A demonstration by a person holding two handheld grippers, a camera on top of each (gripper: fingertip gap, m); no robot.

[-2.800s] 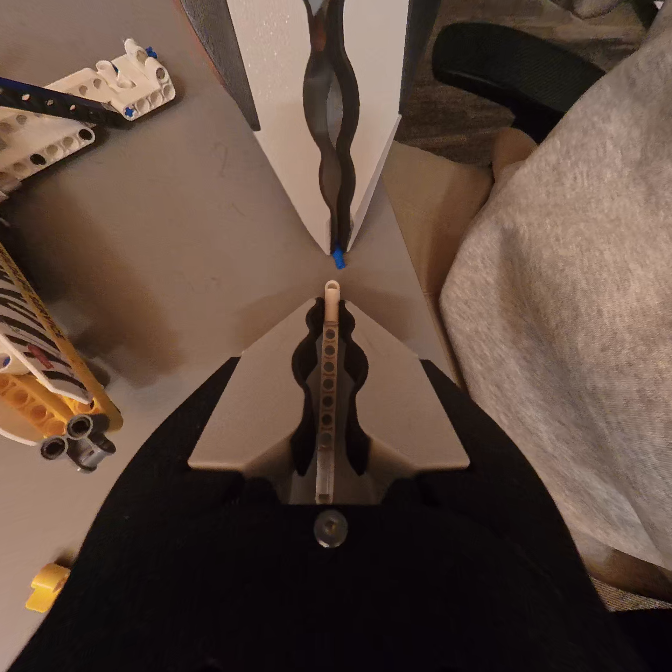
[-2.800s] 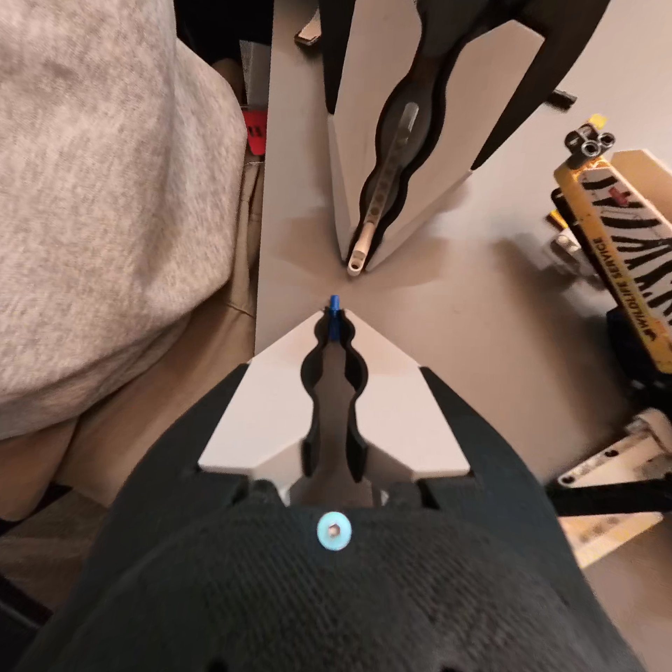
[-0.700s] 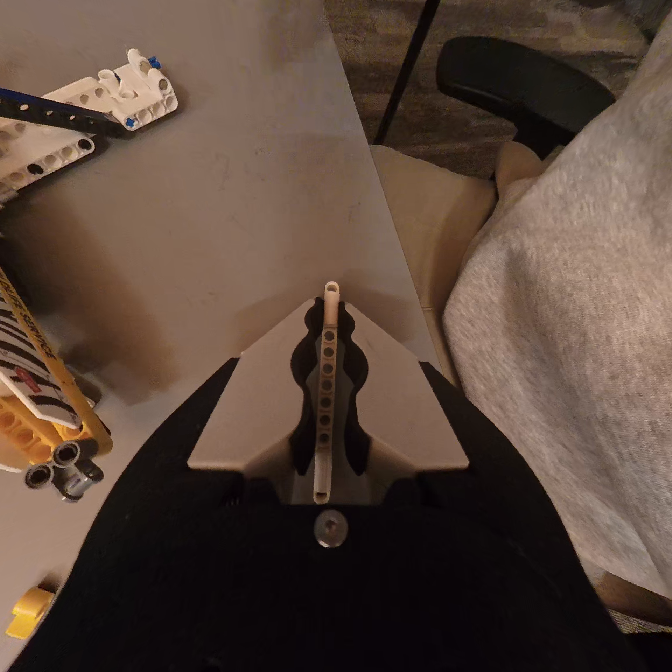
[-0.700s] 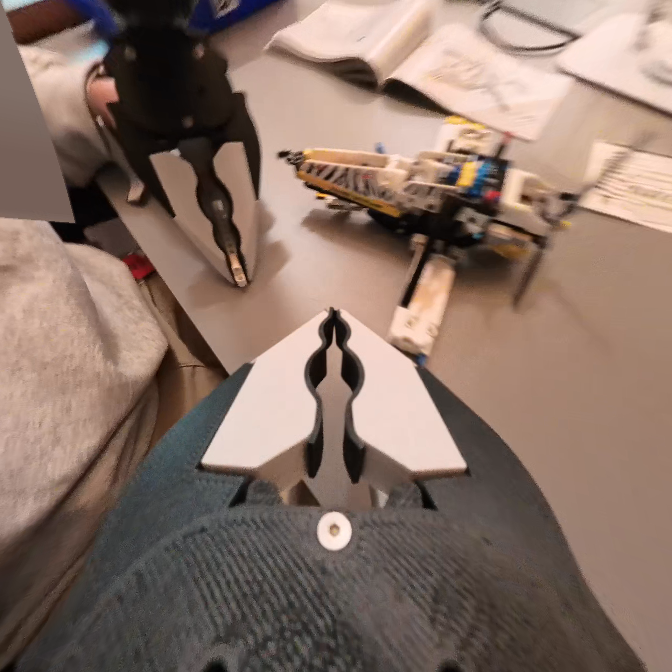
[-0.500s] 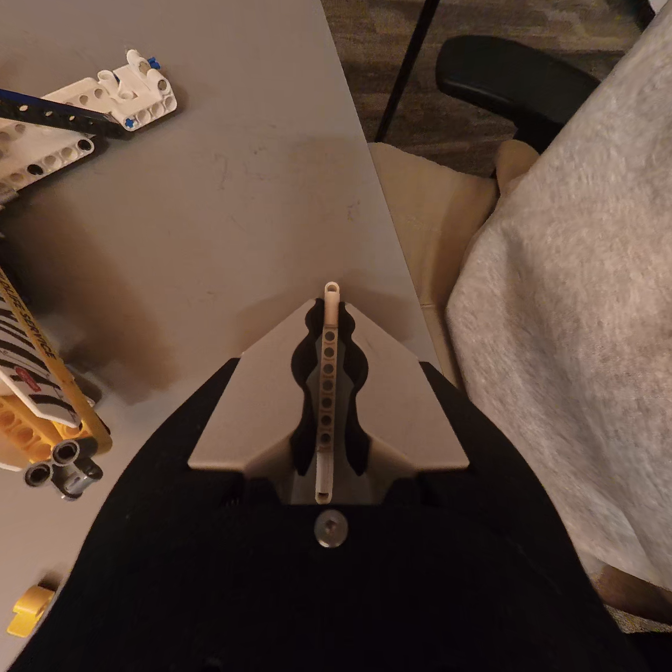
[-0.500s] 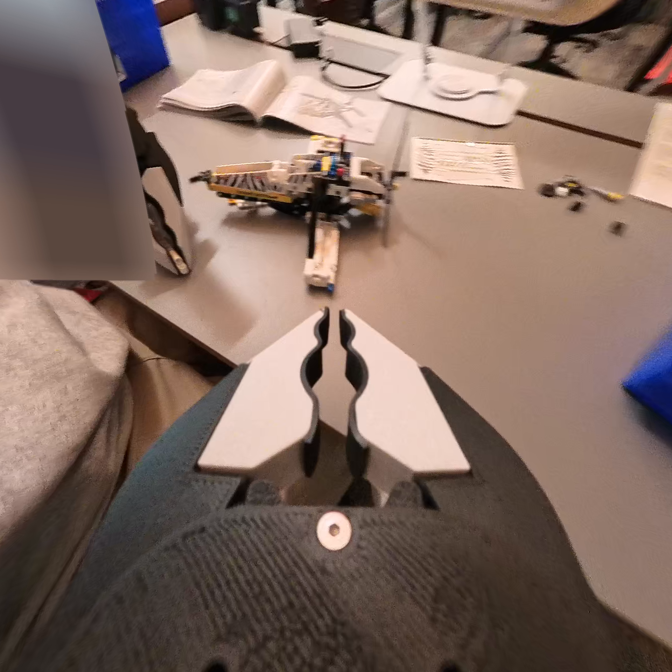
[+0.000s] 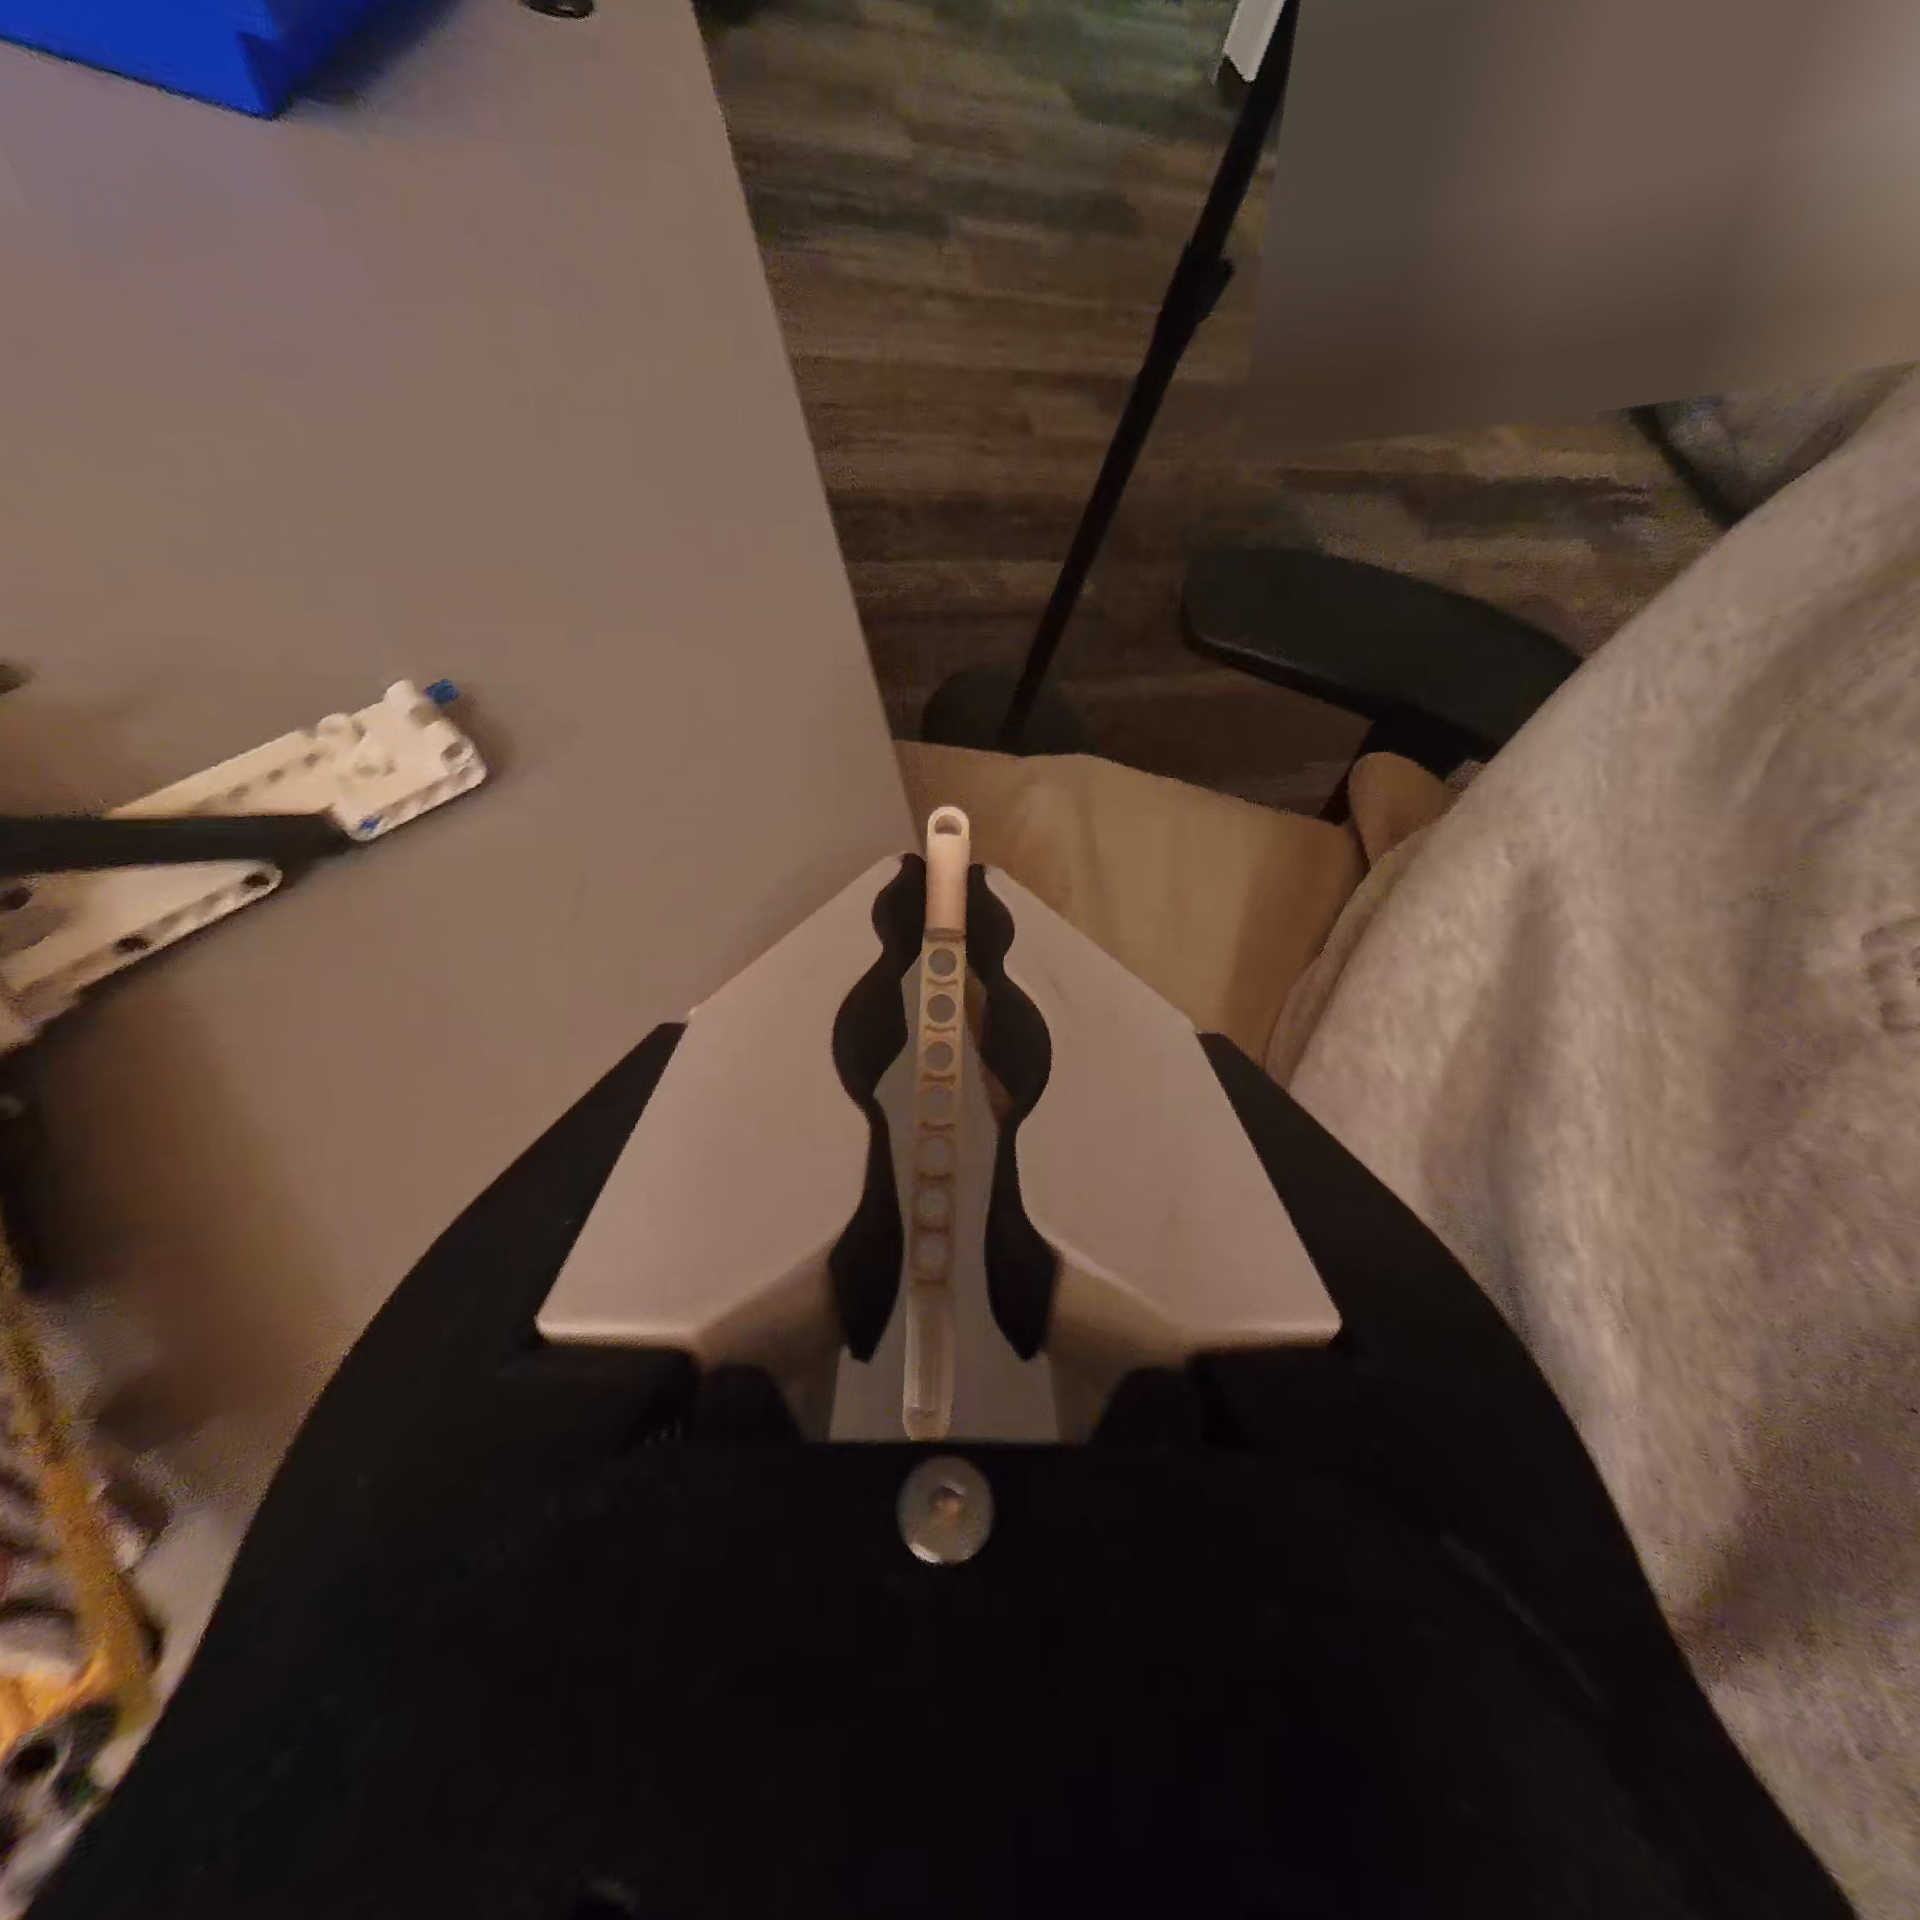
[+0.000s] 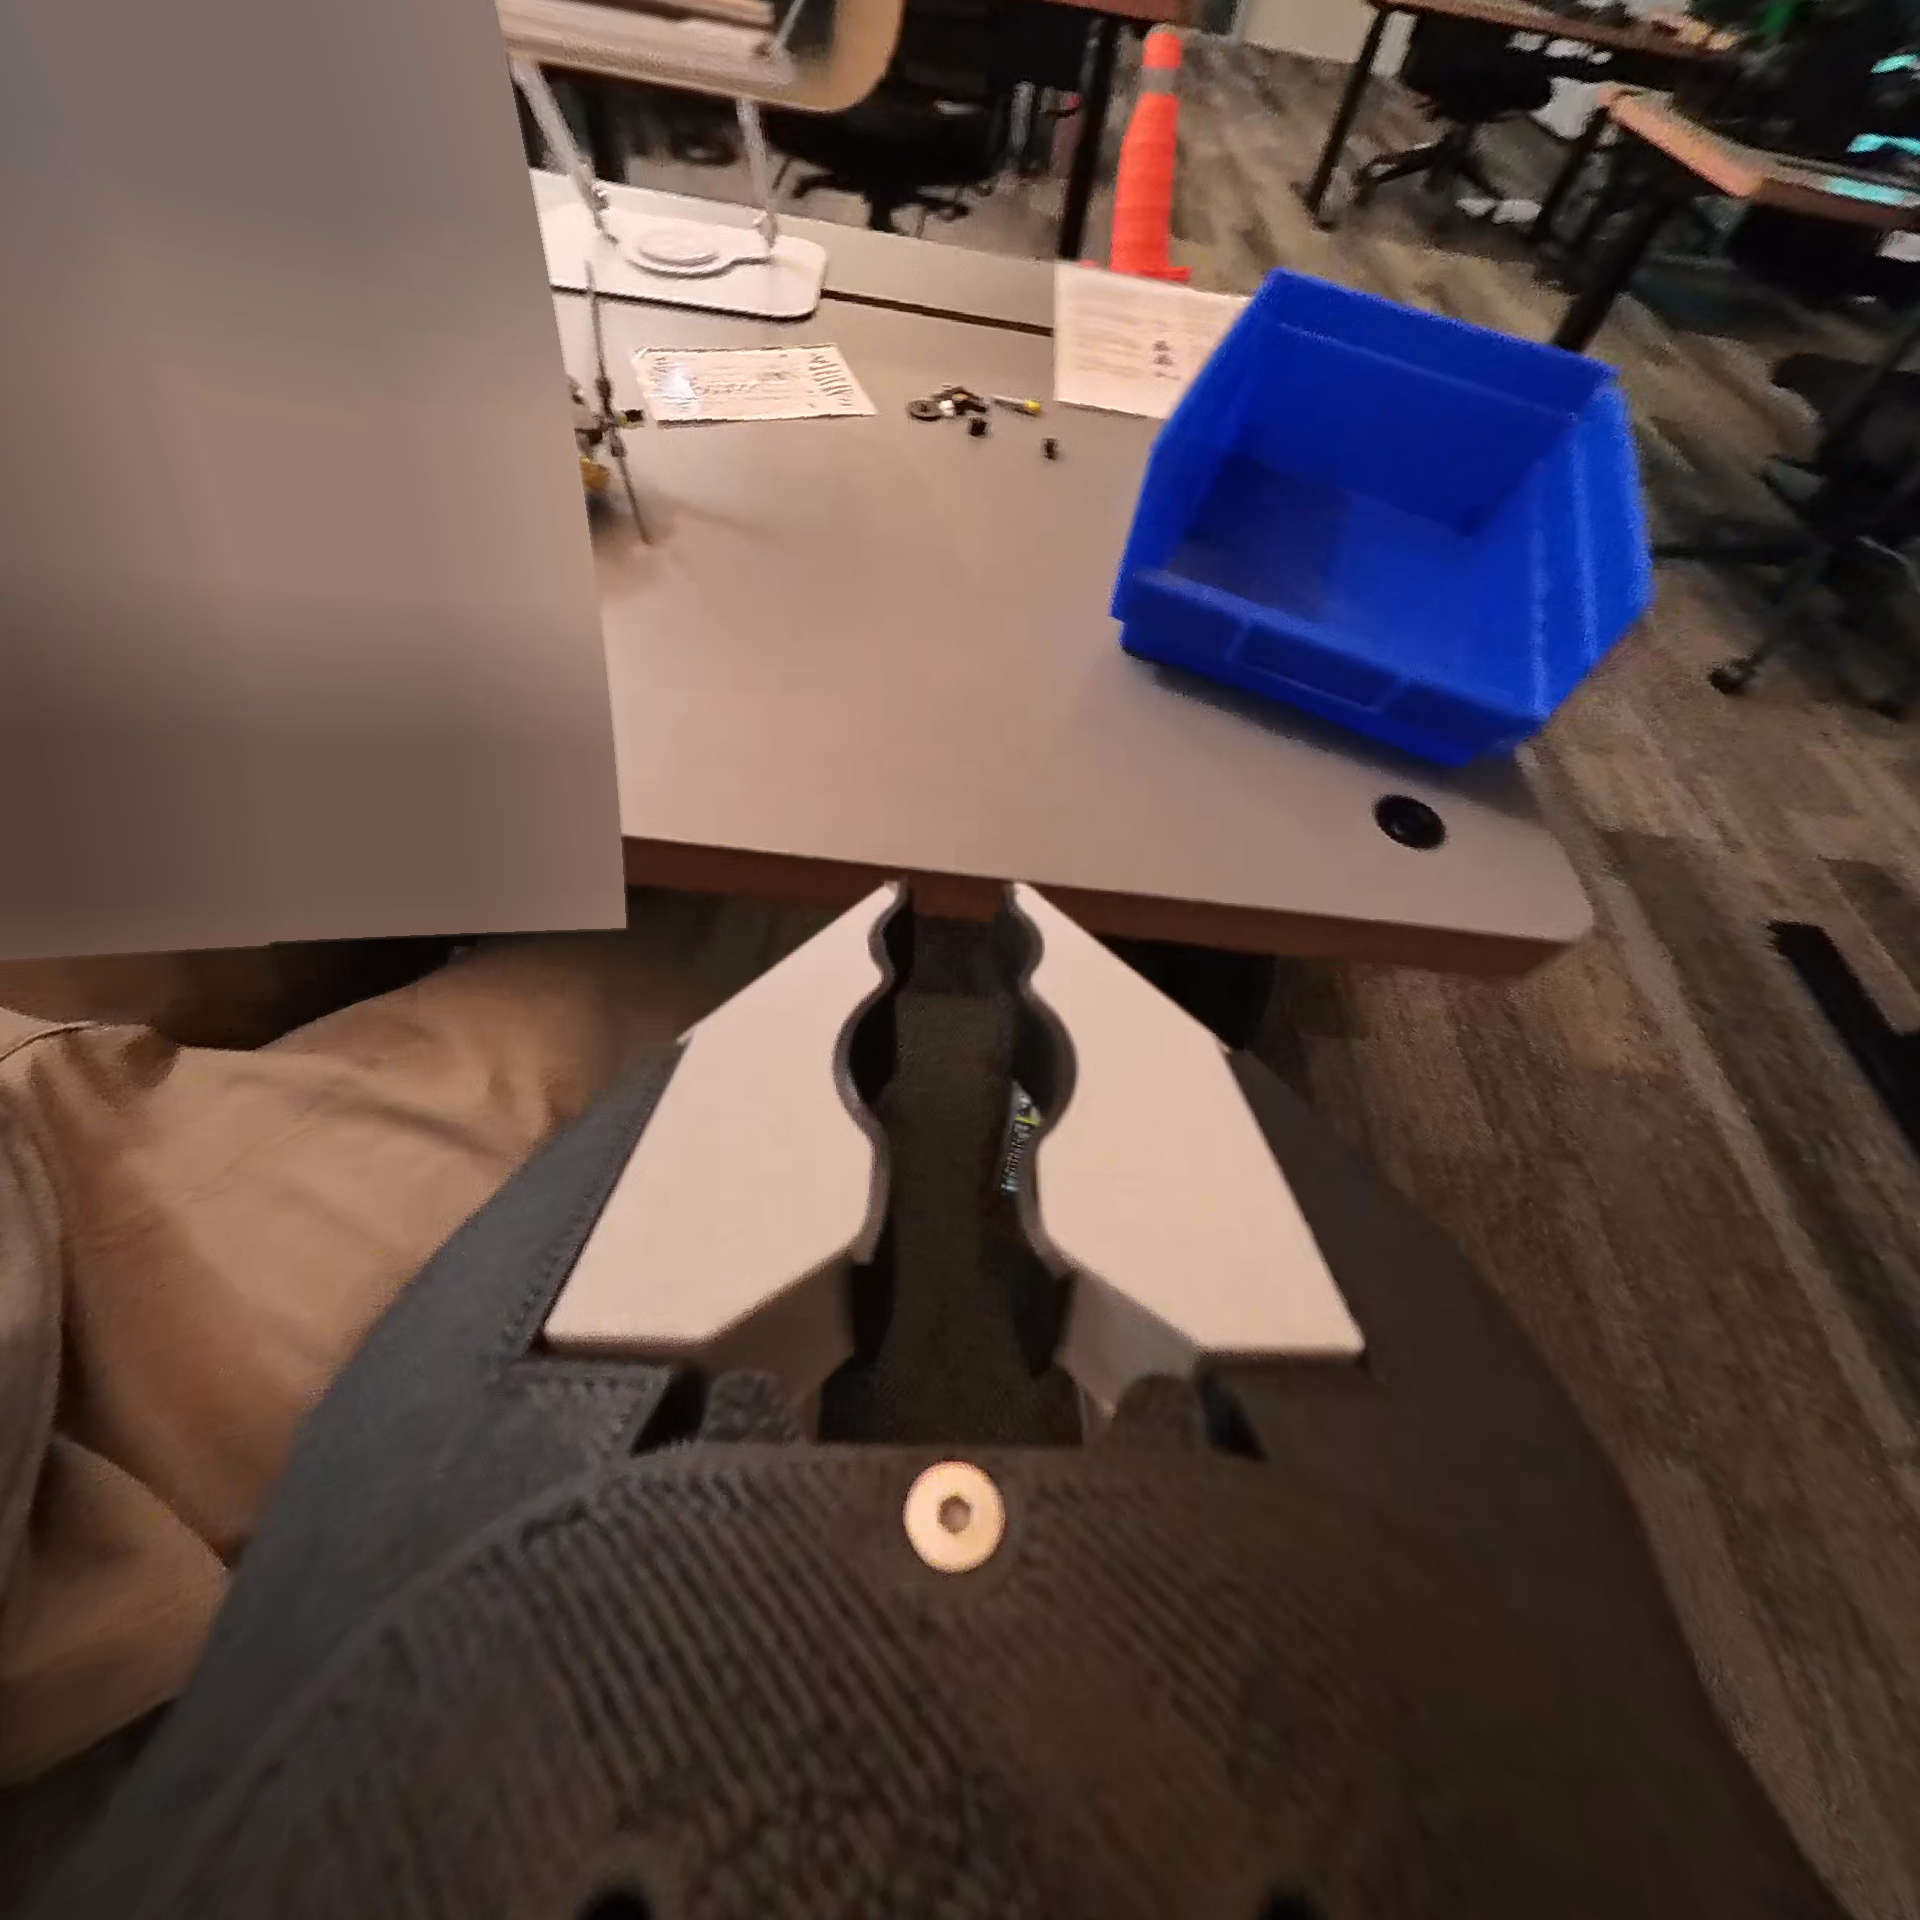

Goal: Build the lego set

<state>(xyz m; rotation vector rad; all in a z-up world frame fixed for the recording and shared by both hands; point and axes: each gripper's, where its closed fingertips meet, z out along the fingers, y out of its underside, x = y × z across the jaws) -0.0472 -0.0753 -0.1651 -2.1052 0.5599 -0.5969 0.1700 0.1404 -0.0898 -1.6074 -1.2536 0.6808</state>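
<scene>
From the left wrist view, a corner of a blue bin (image 7: 156,52) shows at the table's (image 7: 416,416) far edge; its inside is out of sight. The left gripper (image 7: 948,873) is clamped on a thin white Technic beam (image 7: 940,1039), a long strip with a row of round holes, its rounded end hole poking just past the fingertips at the table's edge. To the left, on the table, lies a white Technic panel assembly (image 7: 343,769) with small blue pins and a black beam (image 7: 156,836) across it. At the lower left edge a blurred yellow, striped part of the model (image 7: 52,1558) shows.

From the right wrist view, the blue bin (image 8: 1382,520) sits near the table's (image 8: 883,675) right corner, and what shows of its inside looks empty. The right gripper (image 8: 954,904) is spread apart and holds nothing, hovering off the near table edge over the floor. Small dark loose pieces (image 8: 966,410) lie well beyond, beside paper sheets (image 8: 748,382).
</scene>
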